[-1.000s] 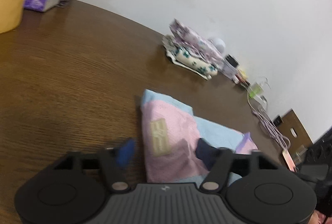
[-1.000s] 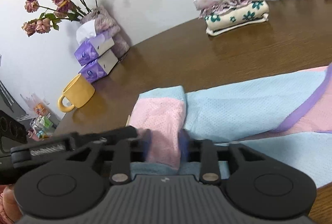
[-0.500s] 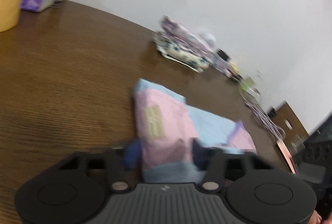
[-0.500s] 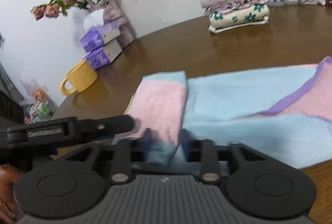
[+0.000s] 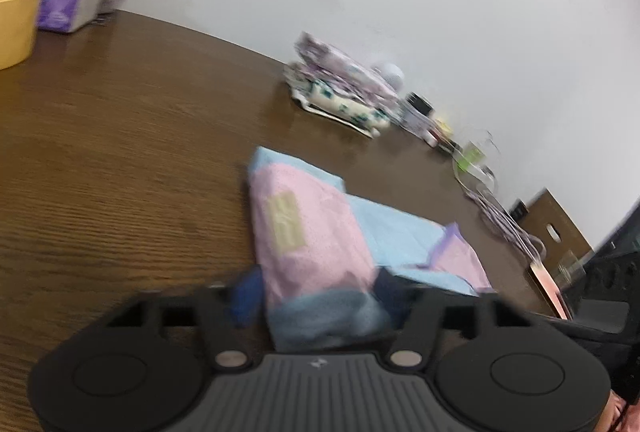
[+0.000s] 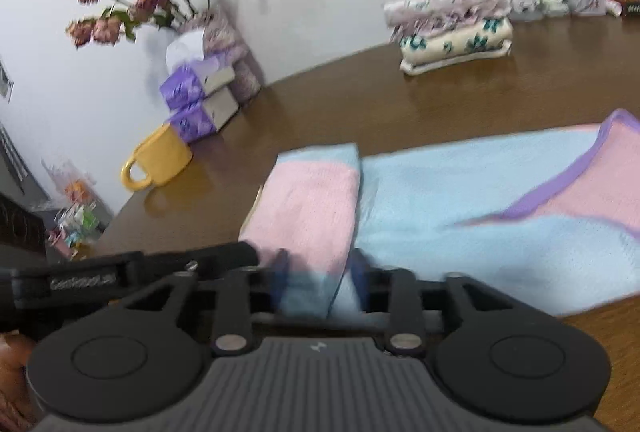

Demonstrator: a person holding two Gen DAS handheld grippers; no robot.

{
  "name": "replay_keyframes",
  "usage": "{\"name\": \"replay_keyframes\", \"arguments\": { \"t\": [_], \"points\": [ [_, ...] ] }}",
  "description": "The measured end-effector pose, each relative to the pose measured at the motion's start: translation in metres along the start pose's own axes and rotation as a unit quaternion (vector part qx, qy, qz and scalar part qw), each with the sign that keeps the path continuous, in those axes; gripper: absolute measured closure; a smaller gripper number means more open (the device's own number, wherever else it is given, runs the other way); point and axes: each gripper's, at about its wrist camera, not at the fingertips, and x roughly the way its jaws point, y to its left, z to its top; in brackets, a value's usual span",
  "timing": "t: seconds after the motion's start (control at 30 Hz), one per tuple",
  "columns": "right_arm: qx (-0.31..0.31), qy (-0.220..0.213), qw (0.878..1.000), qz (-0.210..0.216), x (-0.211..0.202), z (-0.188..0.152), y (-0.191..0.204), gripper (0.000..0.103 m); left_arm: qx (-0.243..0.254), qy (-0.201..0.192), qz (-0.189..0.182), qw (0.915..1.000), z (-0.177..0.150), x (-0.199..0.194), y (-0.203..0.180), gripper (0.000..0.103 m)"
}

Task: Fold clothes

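The pink-and-pale-blue mesh-knit garment with a lilac trim [image 6: 460,200] lies flat on the dark brown wood-grain table [image 5: 120,152], its long axis running from my two claws off to the right in the right wrist view, and its folded pink sleeve end [image 5: 308,236] points straight away from both cameras. My left gripper [image 5: 316,296] has that sleeve end between its blue pads; its jaws have just been opening, they stand wide either side of the cloth, and I judge it no longer pinched. My right gripper [image 6: 320,280] straddles the same end from the other side — its jaws have also just been opening, and motion blur keeps me from telling whether the pads press the fabric. Both claws are at the near hem, so neither is closer to the far body of the garment. Ahead there is bare table; the stack of folded floral cloths [image 6: 452,32] sits well apart by the wall, and the yellow mug [image 6: 156,164] and the purple tissue boxes [image 6: 196,100] stand off to the left — room enough, I judge, to carry the next fold across.
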Motion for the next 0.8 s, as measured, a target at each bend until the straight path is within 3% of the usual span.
{"name": "replay_keyframes", "arguments": {
  "t": [0.2, 0.27, 0.33, 0.4, 0.47, 0.5, 0.53, 0.57, 0.6, 0.67, 0.73, 0.8],
  "points": [
    [-0.041, 0.011, 0.999, -0.013, 0.018, 0.016, 0.009, 0.065, -0.023, -0.023, 0.015, 0.9994, 0.01, 0.005, 0.008, 0.032],
    [-0.052, 0.015, 0.998, -0.015, 0.023, 0.015, 0.015, 0.069, -0.022, -0.025, 0.011, 0.9994, 0.012, 0.007, 0.009, 0.039],
    [-0.059, 0.022, 0.998, -0.017, 0.027, 0.013, 0.018, 0.077, -0.015, -0.02, 0.002, 0.9997, 0.011, 0.01, 0.008, 0.055],
    [-0.056, 0.028, 0.998, -0.012, 0.029, 0.01, 0.018, 0.081, -0.007, -0.016, -0.007, 0.9998, 0.01, 0.01, 0.006, 0.059],
    [-0.042, 0.023, 0.999, -0.006, 0.027, 0.01, 0.015, 0.08, 0.002, -0.012, -0.016, 0.9998, 0.008, 0.011, 0.004, 0.057],
    [-0.033, 0.019, 0.999, -0.004, 0.026, 0.011, 0.012, 0.075, 0.001, -0.013, -0.012, 0.9998, 0.008, 0.011, 0.004, 0.049],
    [-0.025, 0.015, 1.0, -0.004, 0.025, 0.012, 0.01, 0.063, -0.002, -0.015, -0.006, 0.9999, 0.008, 0.011, 0.005, 0.039],
    [-0.02, 0.013, 1.0, -0.005, 0.025, 0.013, 0.008, 0.061, -0.006, -0.017, 0.0, 0.9998, 0.009, 0.011, 0.006, 0.037],
    [-0.022, 0.014, 1.0, -0.008, 0.026, 0.012, 0.007, 0.062, -0.007, -0.018, 0.005, 0.9998, 0.009, 0.011, 0.006, 0.037],
    [-0.024, 0.022, 0.999, -0.005, 0.029, 0.011, 0.006, 0.077, -0.007, -0.013, 0.004, 0.9999, 0.009, 0.013, 0.007, 0.038],
    [-0.018, 0.019, 1.0, 0.004, 0.026, 0.011, 0.005, 0.076, -0.004, -0.015, 0.001, 0.9999, 0.008, 0.012, 0.006, 0.036],
    [-0.011, 0.014, 1.0, 0.013, 0.023, 0.011, 0.003, 0.062, -0.006, -0.018, 0.002, 0.9998, 0.008, 0.01, 0.006, 0.031]
  ]
}}
